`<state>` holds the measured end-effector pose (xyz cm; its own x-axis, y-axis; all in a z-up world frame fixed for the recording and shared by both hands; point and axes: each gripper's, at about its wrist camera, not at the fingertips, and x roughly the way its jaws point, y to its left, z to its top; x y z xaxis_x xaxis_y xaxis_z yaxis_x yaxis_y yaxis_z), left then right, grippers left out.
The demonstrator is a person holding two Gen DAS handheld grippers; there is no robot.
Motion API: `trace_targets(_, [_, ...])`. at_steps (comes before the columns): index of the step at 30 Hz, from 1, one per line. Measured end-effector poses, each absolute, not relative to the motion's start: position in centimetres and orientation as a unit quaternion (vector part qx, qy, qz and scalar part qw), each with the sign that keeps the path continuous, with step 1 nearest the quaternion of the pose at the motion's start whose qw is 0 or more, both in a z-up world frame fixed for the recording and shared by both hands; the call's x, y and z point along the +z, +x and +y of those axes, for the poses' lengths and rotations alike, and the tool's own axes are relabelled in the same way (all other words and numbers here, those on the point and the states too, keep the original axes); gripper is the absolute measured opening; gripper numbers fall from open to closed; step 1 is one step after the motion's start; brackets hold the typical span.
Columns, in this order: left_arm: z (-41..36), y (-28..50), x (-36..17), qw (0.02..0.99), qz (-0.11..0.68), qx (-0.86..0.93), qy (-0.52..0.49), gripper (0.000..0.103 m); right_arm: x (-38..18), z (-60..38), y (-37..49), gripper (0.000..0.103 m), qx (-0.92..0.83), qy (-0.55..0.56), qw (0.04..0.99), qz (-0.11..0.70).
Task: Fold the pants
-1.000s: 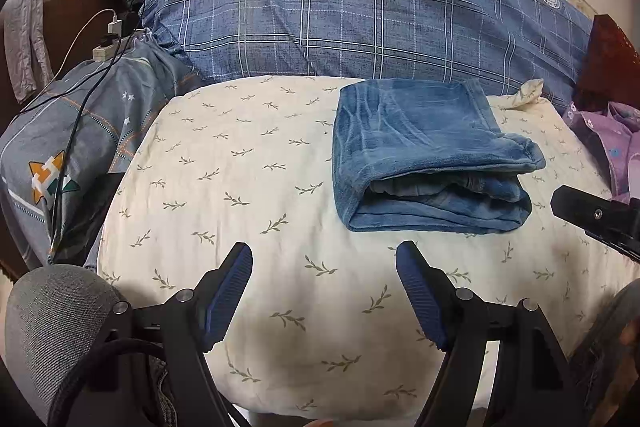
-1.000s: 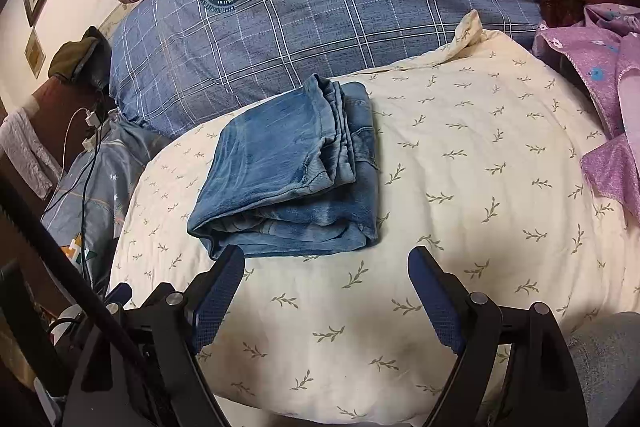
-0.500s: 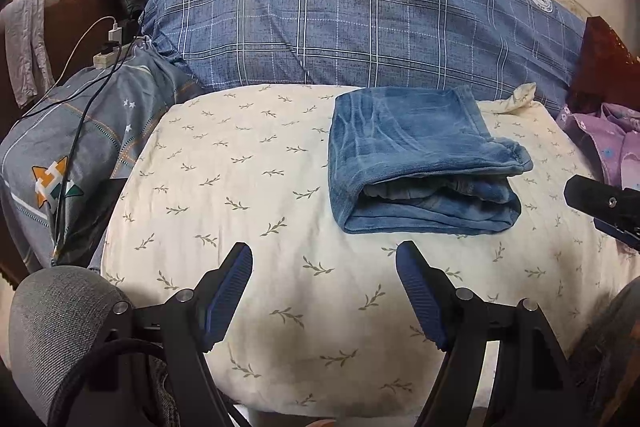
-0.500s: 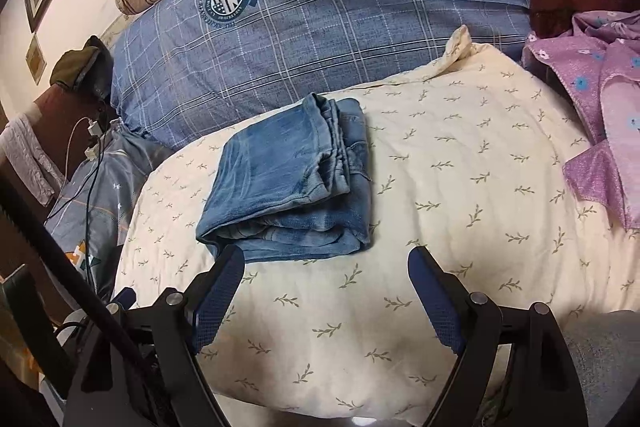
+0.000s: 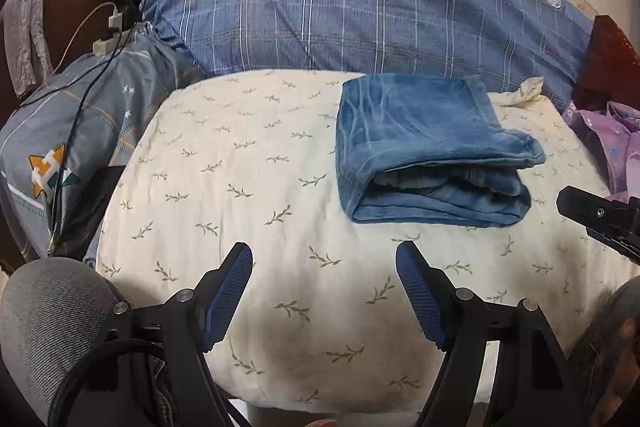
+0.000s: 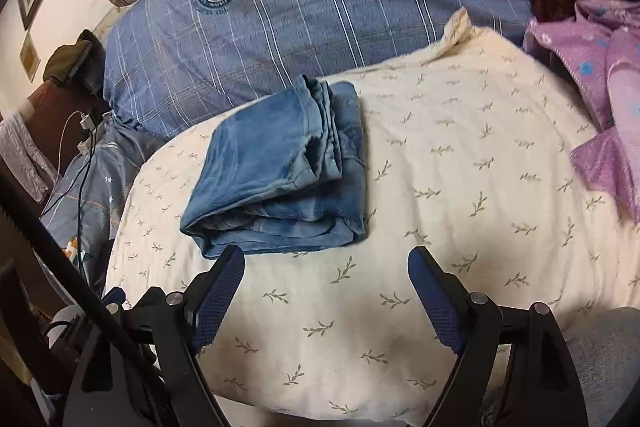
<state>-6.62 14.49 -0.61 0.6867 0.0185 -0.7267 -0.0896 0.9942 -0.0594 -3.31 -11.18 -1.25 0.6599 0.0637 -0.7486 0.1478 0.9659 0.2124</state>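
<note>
Folded blue pants (image 5: 432,143) lie on the cream leaf-print pillow (image 5: 240,187), unchanged in position from a second earlier. Left gripper (image 5: 324,263) and right gripper (image 6: 326,267) hover near the pillow's front edge, jaws spread wide, empty.

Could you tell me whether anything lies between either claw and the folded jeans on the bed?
Nothing visible does. Only bare leaf-print quilt separates the open left claw from the jeans, and the open right claw sits just short of their near edge. The purple garment lies off to the side.
</note>
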Motion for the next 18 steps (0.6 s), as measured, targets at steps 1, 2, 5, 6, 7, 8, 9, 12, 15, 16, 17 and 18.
trace_targets(1, [14.6, -6.2, -0.9, 0.914, 0.401, 0.029, -0.047, 0.074, -1.4, -11.2, -3.2, 0.085, -0.024, 0.131, 0.901, 0.414])
trace_targets(2, [14.6, -5.9, -1.1, 0.913, 0.405, 0.029, -0.048, 0.074, -1.8, -11.3, -2.9, 0.085, -0.025, 0.133, 0.898, 0.418])
trace_targets(5, [14.7, -4.7, -1.3, 0.909, 0.414, 0.031, -0.042, 0.074, -2.4, -11.4, -2.3, 0.085, -0.029, 0.133, 0.895, 0.425])
trace_targets(6, [14.8, -4.3, -1.3, 0.908, 0.415, 0.032, -0.039, 0.074, -2.6, -11.5, -2.2, 0.085, -0.034, 0.13, 0.893, 0.429])
trace_targets(7, [15.0, -3.8, -1.3, 0.908, 0.415, 0.034, -0.039, 0.074, -2.9, -11.6, -2.0, 0.085, -0.039, 0.128, 0.891, 0.434])
trace_targets(8, [15.3, -3.2, -1.4, 0.907, 0.418, 0.035, -0.041, 0.074, -3.3, -11.8, -1.8, 0.085, -0.041, 0.129, 0.888, 0.439])
trace_targets(9, [15.6, -2.7, -1.6, 0.905, 0.422, 0.037, -0.044, 0.074, -3.8, -12.1, -1.5, 0.085, -0.042, 0.132, 0.884, 0.447])
trace_targets(12, [16.3, -1.7, -2.3, 0.902, 0.426, 0.044, -0.051, 0.074, -4.6, -12.6, -1.0, 0.085, -0.052, 0.135, 0.878, 0.457])
trace_targets(15, [16.2, -1.0, -2.8, 0.9, 0.431, 0.043, -0.052, 0.074, -5.1, -12.7, -0.6, 0.085, -0.056, 0.141, 0.875, 0.46])
trace_targets(16, [16.0, -0.9, -3.0, 0.9, 0.431, 0.042, -0.047, 0.074, -5.1, -12.7, -0.5, 0.085, -0.056, 0.14, 0.876, 0.458])
trace_targets(17, [15.7, -0.9, -3.0, 0.901, 0.43, 0.039, -0.044, 0.074, -5.0, -12.6, -0.4, 0.085, -0.057, 0.139, 0.88, 0.451])
trace_targets(18, [15.4, -0.7, -3.1, 0.902, 0.429, 0.035, -0.039, 0.074, -4.8, -12.5, -0.4, 0.085, -0.057, 0.138, 0.883, 0.444])
